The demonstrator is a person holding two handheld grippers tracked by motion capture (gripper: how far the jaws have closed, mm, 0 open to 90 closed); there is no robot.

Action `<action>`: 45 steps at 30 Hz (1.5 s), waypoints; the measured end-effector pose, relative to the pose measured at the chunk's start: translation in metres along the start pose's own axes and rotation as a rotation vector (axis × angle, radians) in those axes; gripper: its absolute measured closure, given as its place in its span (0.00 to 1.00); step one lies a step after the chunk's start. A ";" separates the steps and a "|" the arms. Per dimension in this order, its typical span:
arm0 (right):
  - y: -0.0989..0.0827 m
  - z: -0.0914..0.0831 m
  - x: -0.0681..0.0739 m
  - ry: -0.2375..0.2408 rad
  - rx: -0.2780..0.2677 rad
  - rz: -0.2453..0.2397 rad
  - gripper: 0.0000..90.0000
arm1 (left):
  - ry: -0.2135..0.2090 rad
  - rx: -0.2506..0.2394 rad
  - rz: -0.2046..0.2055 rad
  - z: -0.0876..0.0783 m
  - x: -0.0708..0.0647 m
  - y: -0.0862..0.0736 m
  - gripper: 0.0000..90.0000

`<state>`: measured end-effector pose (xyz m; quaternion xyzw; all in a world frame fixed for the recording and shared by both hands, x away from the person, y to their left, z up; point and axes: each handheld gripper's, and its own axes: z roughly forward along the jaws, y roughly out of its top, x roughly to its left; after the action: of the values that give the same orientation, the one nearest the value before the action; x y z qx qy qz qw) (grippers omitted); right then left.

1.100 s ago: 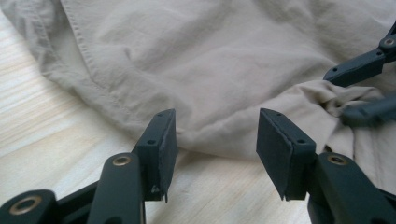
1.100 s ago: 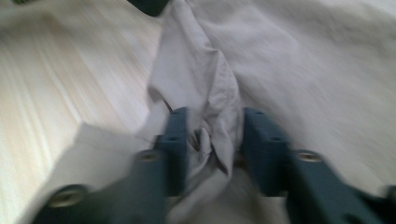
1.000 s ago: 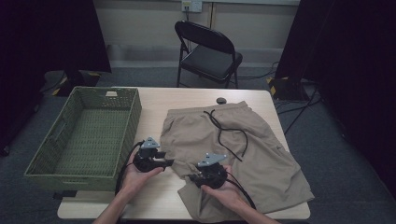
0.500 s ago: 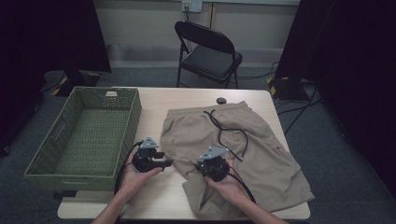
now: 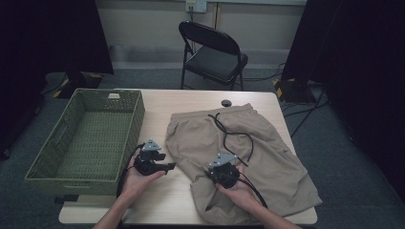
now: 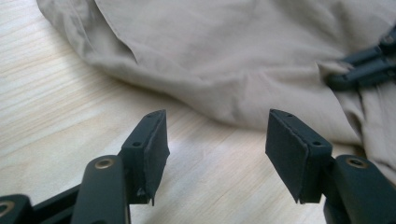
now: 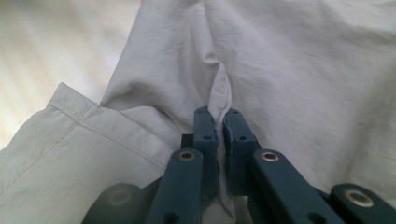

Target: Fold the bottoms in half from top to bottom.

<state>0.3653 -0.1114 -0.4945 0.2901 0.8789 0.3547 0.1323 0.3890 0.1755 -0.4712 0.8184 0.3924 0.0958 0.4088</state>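
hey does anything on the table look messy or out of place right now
Only the tan shorts look untidy: they lie rumpled and askew, one leg hem folded over near the table's front edge, the black drawstring straggling loose. The right gripper pinches up a fold; the left gripper stands open.

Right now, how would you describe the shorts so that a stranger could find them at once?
On the pale wooden table, look to the right of the green woven basket. The beige shorts lie spread flat there, and a long black drawstring snakes over them. Nothing else on the table is cloth.
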 end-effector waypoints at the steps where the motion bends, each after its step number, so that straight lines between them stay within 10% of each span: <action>1: -0.002 -0.002 0.002 0.009 0.003 -0.004 0.95 | 0.002 -0.001 -0.003 -0.001 0.000 0.001 0.43; 6: -0.011 -0.013 0.013 0.055 0.015 -0.027 0.95 | 0.020 -0.026 -0.003 -0.002 0.000 0.013 0.43; 10: -0.017 -0.021 0.020 0.095 0.027 -0.041 0.95 | 0.057 -0.044 -0.082 0.014 0.005 0.027 0.44; 13: -0.021 -0.026 0.022 0.110 0.037 -0.053 0.95 | 0.060 -0.011 -0.040 0.025 0.010 0.033 0.43; 21: -0.023 -0.026 0.021 0.122 0.022 -0.046 0.95 | 0.124 0.008 -0.106 0.039 0.043 0.027 0.40; 31: -0.022 -0.024 0.021 0.118 0.013 -0.041 0.94 | 0.147 0.038 -0.086 0.048 0.044 0.019 0.38; 38: -0.022 -0.024 0.021 0.116 0.011 -0.041 0.94 | 0.202 0.033 -0.011 0.054 0.039 0.019 0.45; 45: -0.022 -0.024 0.023 0.108 0.010 -0.048 0.94 | 0.157 0.018 -0.010 0.055 0.030 0.019 0.79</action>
<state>0.3273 -0.1239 -0.4933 0.2499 0.8933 0.3621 0.0915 0.4459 0.1572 -0.4981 0.8100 0.4280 0.1543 0.3699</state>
